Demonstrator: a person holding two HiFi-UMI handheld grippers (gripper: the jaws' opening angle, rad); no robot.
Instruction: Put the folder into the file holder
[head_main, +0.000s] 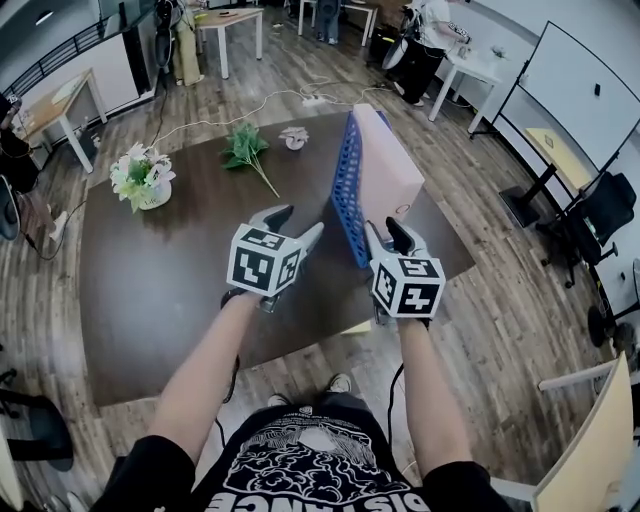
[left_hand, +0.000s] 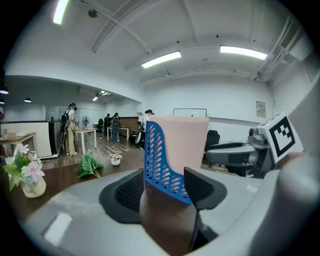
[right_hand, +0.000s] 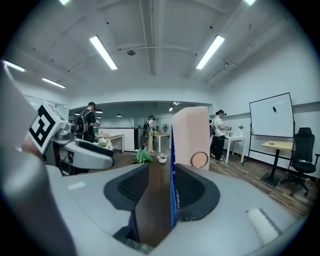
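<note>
Pink folder is standing in the blue file holder, its length running straight ahead. The nearer right gripper is straddling the holder's near edge, jaws apart and unclamped; the left gripper is gaping empty.

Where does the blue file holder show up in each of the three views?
Head view: the blue file holder stands right of centre on the table, with the pink folder on its right.
Left gripper view: centre, its perforated side towards the camera.
Right gripper view: centre, edge-on, a thin blue strip.
Shared landmark: the green leafy sprig lying on the table.
</note>
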